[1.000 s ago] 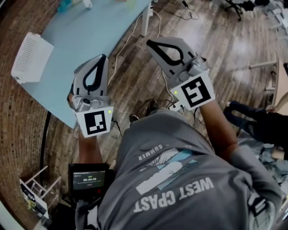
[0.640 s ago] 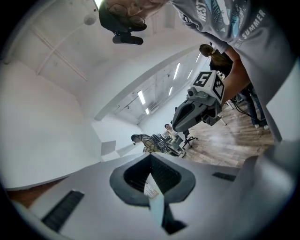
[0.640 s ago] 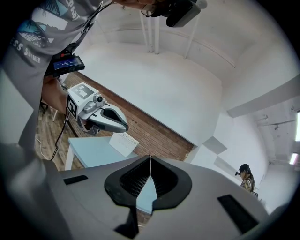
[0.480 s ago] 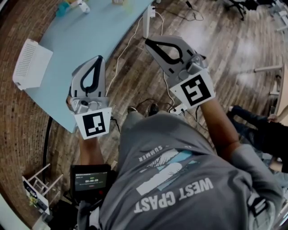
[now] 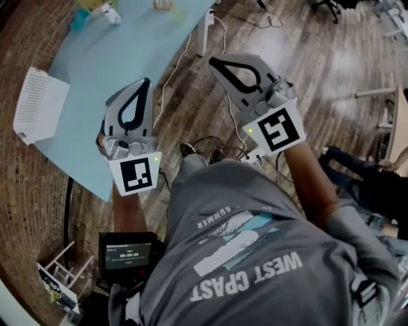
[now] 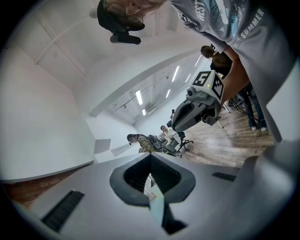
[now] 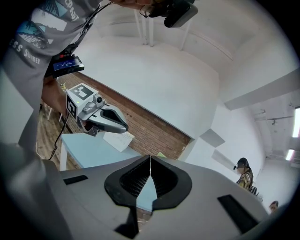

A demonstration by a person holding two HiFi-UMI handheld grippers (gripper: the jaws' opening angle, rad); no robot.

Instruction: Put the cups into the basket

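Both grippers are held up over the wooden floor, short of the light blue table (image 5: 121,57). My left gripper (image 5: 146,82) is shut and empty, its tips near the table's near edge. To its right, my right gripper (image 5: 212,61) is shut and empty too, above the floor. The white perforated basket (image 5: 39,106) lies at the table's left end. Small cups (image 5: 105,9) stand at the far end, small and partly cut off. In the right gripper view the left gripper (image 7: 104,118) hangs before the basket (image 7: 116,139).
White cables (image 5: 175,63) run across the floor past the table leg (image 5: 204,32). A seated person's legs (image 5: 357,169) are at the right, an office chair (image 5: 331,7) at the top. A small rack (image 5: 57,280) stands at the lower left. A brick wall borders the left.
In the head view the table and basket have slid a little down and the cups show more. Both grippers stay shut and hold about the same place.
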